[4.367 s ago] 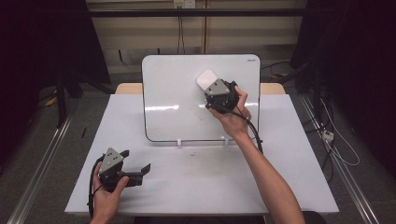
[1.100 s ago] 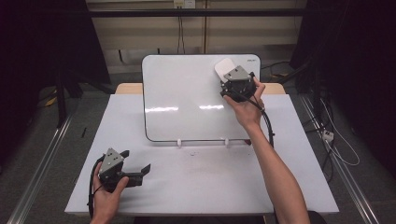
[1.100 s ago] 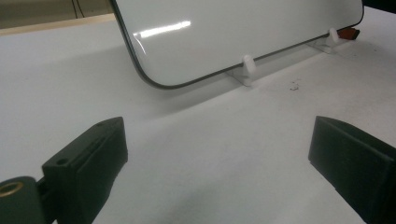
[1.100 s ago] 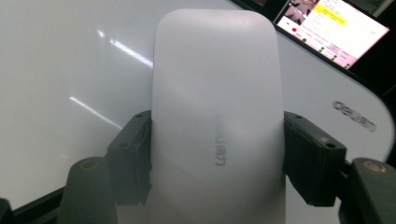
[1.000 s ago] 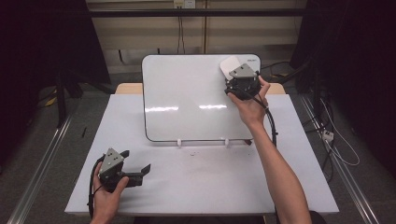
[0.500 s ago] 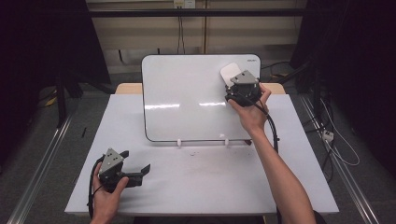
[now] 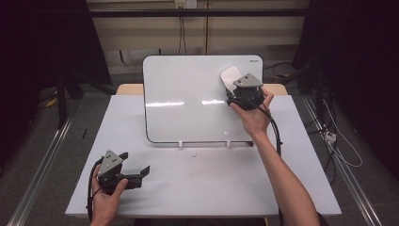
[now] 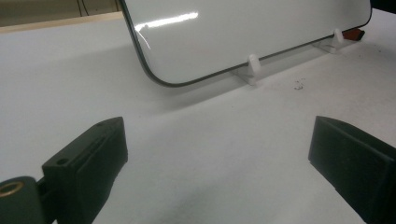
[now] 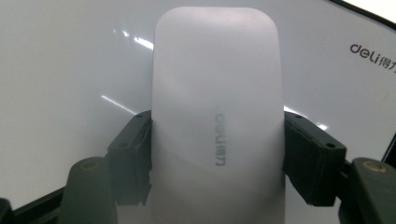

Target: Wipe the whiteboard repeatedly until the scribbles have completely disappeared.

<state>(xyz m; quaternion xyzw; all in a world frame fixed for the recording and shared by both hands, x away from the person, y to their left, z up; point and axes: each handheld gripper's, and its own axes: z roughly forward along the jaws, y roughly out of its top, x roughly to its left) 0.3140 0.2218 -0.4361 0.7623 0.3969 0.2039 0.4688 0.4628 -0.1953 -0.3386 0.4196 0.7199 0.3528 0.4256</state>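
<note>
Wiping goes best flat — right claw [image 7: 234, 84] clamped on the eraser [image 9: 217, 121], pressing evenly against the whiteboard [image 7: 188, 99]; left claw [image 7: 136, 172] rests apart.

Whiteboard, eraser and grippers: surface finishes

The whiteboard [image 7: 188, 99] is showing a glossy, smooth white face that is throwing back streaks of light, with a thin dark rim and small white plastic feet [image 8: 252, 63] at its lower edge. The eraser [image 9: 217, 116] is looking like matt, frosted white plastic, smooth, with grey lettering on it. The right gripper [image 9: 217, 158] and the left gripper [image 8: 219, 154] are showing matt black plastic jaws, faintly grainy, with brass-coloured metal inserts. The table [image 7: 197, 188] is lying matt white, smooth, lightly smudged.
</note>
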